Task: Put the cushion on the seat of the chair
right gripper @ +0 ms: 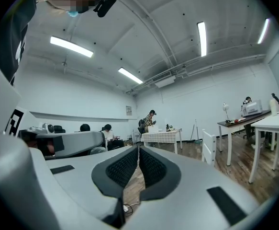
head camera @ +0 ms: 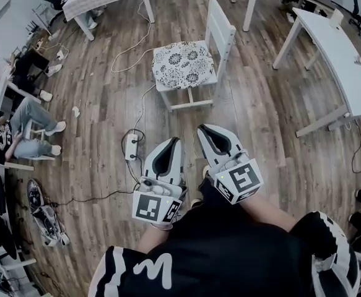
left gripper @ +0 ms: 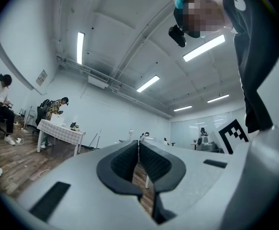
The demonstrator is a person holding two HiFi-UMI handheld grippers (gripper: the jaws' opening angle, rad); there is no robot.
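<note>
Cushion [head camera: 182,65] is in neither hand-held gripper: the left hand-held gripper [head camera: 173,141] and the right hand-held gripper [head camera: 206,129] each have their jaws pressed together on nothing, side by side close to the person's body. Just beyond them a power strip [head camera: 131,146] lies on the floor [head camera: 106,104]. Farther off, the cushion lies flat on the seat of the chair [head camera: 221,28]
</note>
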